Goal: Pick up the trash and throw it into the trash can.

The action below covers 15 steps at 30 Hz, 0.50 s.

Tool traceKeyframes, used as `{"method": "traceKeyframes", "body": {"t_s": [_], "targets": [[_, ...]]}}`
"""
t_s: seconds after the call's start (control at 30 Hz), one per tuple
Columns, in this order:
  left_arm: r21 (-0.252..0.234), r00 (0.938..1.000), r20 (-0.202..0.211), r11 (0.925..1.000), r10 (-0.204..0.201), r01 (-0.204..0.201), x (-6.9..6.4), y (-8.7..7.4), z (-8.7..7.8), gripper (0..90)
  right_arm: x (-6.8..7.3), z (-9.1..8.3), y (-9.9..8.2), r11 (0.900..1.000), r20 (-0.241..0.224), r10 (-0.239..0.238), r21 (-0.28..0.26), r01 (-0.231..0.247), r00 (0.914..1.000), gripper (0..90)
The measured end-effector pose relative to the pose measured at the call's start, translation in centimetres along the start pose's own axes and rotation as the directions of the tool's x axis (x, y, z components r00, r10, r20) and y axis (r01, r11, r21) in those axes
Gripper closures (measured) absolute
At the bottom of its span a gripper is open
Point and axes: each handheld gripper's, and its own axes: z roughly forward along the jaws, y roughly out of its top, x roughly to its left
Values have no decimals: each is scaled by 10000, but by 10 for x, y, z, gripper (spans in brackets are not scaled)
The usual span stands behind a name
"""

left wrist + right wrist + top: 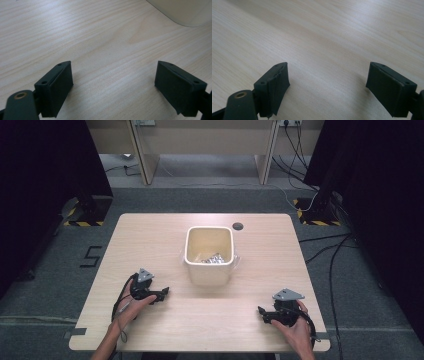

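Note:
A cream square bin (209,254) stands at the middle of the wooden table (150,232), with shiny crumpled wrappers (212,258) at its bottom. My left gripper (164,293) rests on the table to the bin's front left, pointing right; in the left gripper view its jaws stand wide apart over bare wood (113,71), and the bin's wall (185,11) shows at the top right. At the front right, my right gripper (261,312) lies on the table pointing left. Its jaws are open too, with only wood between them (328,72).
A small dark round grommet (238,226) sits in the table behind the bin. Black stands with striped feet (82,222) flank the table, and cables (330,250) run over the grey floor at the right.

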Motion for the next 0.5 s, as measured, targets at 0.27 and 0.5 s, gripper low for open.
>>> {"method": "traceKeyframes", "body": {"t_s": [0.27, 0.5], "targets": [[1, 10000, 1, 10000, -1, 1, 0, 0, 0, 140, 3, 0, -1, 9999, 133, -115, -39, 116, 9998, 168], [-1, 10000, 0, 10000, -2, 2, 0, 0, 0, 140, 2, 1, -6, 9992, -66, 257, -305, -259, 9996, 165]]}}
